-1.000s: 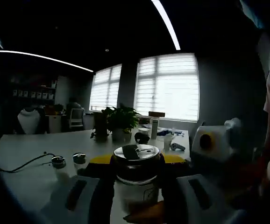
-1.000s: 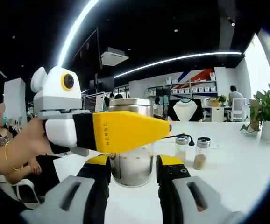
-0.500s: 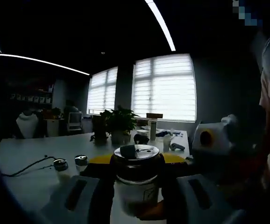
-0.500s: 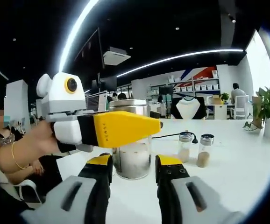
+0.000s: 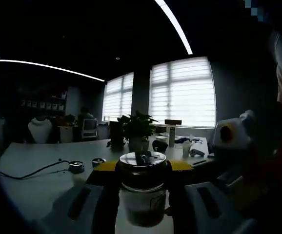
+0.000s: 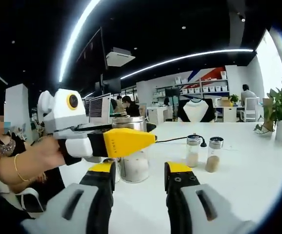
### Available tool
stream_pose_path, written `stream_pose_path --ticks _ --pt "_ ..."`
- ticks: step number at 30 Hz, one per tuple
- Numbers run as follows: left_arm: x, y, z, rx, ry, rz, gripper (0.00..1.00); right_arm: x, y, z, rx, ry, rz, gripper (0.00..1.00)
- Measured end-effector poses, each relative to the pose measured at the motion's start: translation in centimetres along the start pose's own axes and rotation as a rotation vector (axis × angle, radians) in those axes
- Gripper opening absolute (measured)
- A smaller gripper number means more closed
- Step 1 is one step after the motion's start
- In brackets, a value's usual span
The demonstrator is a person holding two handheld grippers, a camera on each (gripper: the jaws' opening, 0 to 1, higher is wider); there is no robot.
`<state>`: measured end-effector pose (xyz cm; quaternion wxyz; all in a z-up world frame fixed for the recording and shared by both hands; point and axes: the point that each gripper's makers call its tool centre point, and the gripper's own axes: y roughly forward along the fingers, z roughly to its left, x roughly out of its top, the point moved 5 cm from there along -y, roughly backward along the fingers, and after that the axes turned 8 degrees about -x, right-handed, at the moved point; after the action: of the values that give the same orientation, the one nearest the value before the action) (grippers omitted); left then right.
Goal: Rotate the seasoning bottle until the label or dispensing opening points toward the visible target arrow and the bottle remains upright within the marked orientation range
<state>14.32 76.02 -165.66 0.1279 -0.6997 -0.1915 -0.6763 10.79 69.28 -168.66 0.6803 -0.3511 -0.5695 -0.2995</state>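
Observation:
The seasoning bottle is a clear jar with a metal flip lid, upright between my left gripper's yellow-tipped jaws, which press on its sides. In the right gripper view, the left gripper reaches in from the left across the bottle, which stands on the white table. My right gripper is open, a short way in front of the bottle, with nothing between its fingers. Its white body shows at the right of the left gripper view. I see no arrow mark.
Two small glass shakers stand to the right of the bottle, with a black cable behind them. Potted plants sit further back on the table. A person's hand holds the left gripper. Shelves and a bust stand far off.
The right gripper has drawn back from the bottle, which now looks smaller and lies beyond its jaws. The left gripper view has swung slightly, so the background has shifted right. The bottle stays in the left jaws.

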Motion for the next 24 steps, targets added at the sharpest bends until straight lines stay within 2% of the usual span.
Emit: stream_pose_path --ticks 4,10,18,24 --pt "-0.3 -0.5 0.8 0.02 -0.013 -0.032 0.39 -0.3 0.3 0.3 0.019 0.002 0.019 0.44" --pt "-1.5 -1.2 1.7 0.061 0.018 -0.001 0.39 -1.2 0.6 0.7 0.038 0.004 0.063 0.61" --pt "-2.8 -1.8 1.8 0.028 0.03 0.006 0.39 -1.4 0.6 0.6 0.027 -0.018 0.085 0.72" --pt "-3.7 -2.5 2.4 0.061 0.027 0.013 0.39 -1.7 0.4 0.1 0.003 -0.004 0.093 0.87"
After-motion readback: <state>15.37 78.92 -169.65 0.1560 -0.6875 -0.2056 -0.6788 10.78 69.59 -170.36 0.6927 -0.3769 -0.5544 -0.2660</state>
